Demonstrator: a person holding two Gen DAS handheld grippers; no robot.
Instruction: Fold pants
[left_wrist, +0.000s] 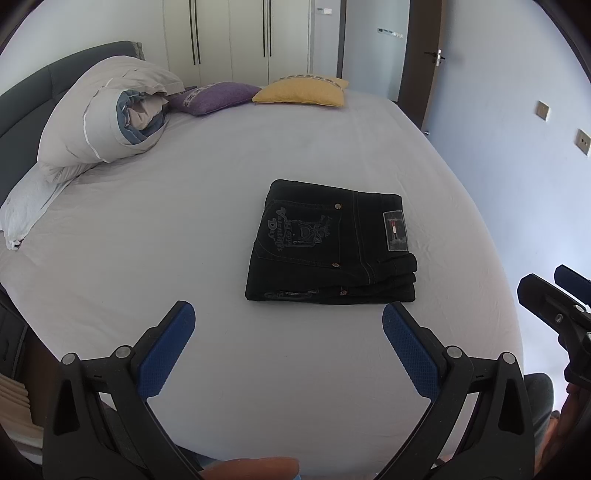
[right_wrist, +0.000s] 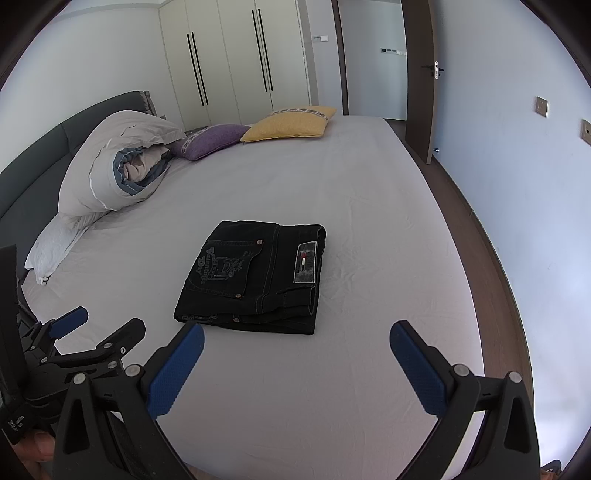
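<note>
Pants (left_wrist: 332, 243) folded on bed (left_wrist: 184, 221); both grippers spread, empty.

Both wrist cameras sit low over the near edge of the bed (left_wrist: 221, 184), looking forward along their own fingers toward the wardrobe (right_wrist: 236, 55) wall. The left wrist view stands left, with the folded black jeans (left_wrist: 332, 243) slightly right of centre; the right wrist view stands right, seeing the jeans slightly left. Both share the jeans, the pillows and the door.
</note>
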